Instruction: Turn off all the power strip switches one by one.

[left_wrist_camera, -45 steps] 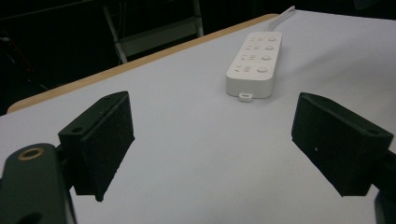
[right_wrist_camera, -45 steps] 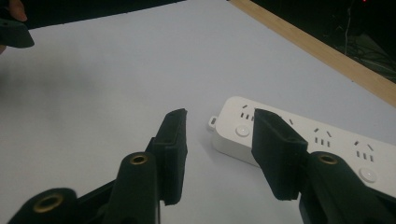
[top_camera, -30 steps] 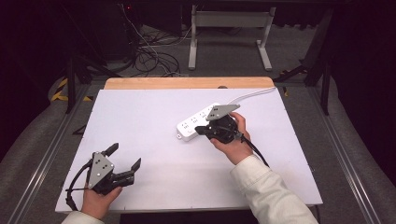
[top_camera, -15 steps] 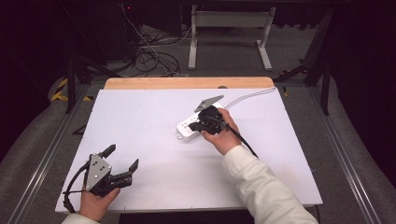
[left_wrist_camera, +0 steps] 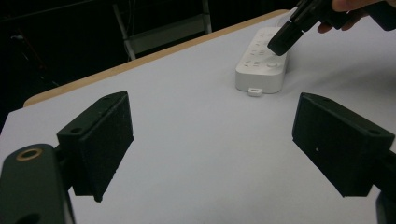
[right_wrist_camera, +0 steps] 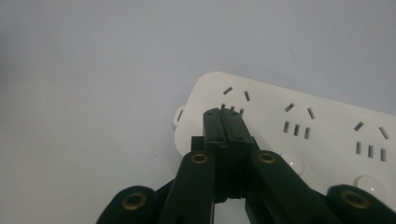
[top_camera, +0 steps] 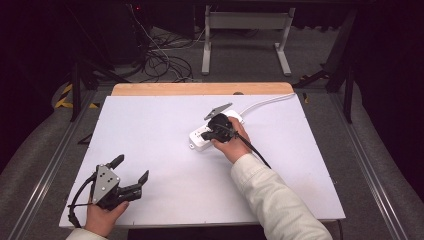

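A white power strip (top_camera: pixel 198 140) lies near the middle of the white table (top_camera: pixel 150 125), and its white cable (top_camera: pixel 265 102) runs to the far right. My right gripper (top_camera: pixel 205 136) is shut with nothing between its jaws. In the right gripper view its tips (right_wrist_camera: pixel 224 114) hover at the end socket of the strip (right_wrist_camera: pixel 327 116), and I cannot tell whether they touch it. My left gripper (top_camera: pixel 133 167) rests open at the front left corner. The left gripper view looks between its wide jaws (left_wrist_camera: pixel 219 140) toward the strip (left_wrist_camera: pixel 261 74) and the right gripper (left_wrist_camera: pixel 276 48).
A wooden strip (top_camera: pixel 200 89) borders the table's far edge. Beyond it, on the floor, are tangled cables (top_camera: pixel 165 60) and a metal stand (top_camera: pixel 245 35). Bare table surface separates the two grippers.
My right hand has moved left along the power strip and sunk closer to it, jaws still shut. The left hand has stayed in place.
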Demonstrator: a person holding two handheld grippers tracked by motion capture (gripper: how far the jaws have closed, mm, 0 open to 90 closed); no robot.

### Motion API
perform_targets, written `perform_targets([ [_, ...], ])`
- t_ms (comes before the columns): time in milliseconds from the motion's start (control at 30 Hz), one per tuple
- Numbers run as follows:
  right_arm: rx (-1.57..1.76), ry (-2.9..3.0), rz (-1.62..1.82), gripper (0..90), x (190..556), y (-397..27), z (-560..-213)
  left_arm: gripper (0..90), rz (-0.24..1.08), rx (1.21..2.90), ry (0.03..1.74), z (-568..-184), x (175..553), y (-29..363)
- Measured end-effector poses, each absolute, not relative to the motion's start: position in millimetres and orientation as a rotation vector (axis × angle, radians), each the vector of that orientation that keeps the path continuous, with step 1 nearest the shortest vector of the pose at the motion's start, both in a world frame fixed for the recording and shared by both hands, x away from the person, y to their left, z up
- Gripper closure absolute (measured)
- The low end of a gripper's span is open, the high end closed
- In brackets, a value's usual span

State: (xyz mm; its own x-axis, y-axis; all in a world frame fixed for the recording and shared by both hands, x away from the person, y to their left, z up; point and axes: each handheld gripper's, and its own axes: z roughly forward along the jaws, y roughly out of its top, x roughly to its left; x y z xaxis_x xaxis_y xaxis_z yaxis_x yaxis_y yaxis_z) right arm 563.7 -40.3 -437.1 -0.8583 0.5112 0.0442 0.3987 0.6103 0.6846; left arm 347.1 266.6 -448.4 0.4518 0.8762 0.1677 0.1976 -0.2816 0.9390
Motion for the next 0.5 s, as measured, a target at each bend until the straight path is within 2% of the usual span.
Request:
perform_targets([
  [500, 0.776, 2.662, 1.073, 90.0, 567.6, -32.9, -449.2, 13.4, 0.888, 1.755, 0.924, -448.8, 347.4, 266.2],
])
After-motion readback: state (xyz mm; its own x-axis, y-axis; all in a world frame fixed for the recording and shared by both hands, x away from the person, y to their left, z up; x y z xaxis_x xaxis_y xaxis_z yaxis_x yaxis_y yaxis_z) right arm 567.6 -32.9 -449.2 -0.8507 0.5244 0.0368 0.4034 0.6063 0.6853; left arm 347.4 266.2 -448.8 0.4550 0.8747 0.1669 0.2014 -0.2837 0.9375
